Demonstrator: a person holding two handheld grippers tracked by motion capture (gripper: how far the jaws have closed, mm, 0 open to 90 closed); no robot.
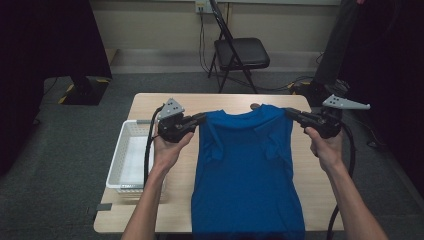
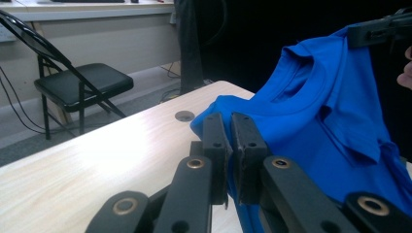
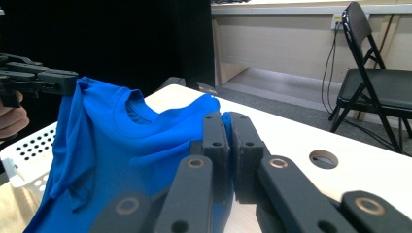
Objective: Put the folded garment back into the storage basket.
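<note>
Both claws, left point(image 1: 202, 118) and right point(image 1: 290, 113), pinch an unlabelled blue T-shirt point(image 1: 247, 165).

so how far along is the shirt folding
Done: both sleeves of the blue t-shirt already lie folded in over its front. In hand: the left gripper and right gripper are each shut on a shoulder, lifting the top edge off the table. Left, probably: folding it over and perhaps moving it to the white basket.

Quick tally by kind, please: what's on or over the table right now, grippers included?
Blue T-shirt: 1
White basket: 1
Grippers: 2, left gripper and right gripper, each shut on a shirt shoulder
Total: 4
</note>
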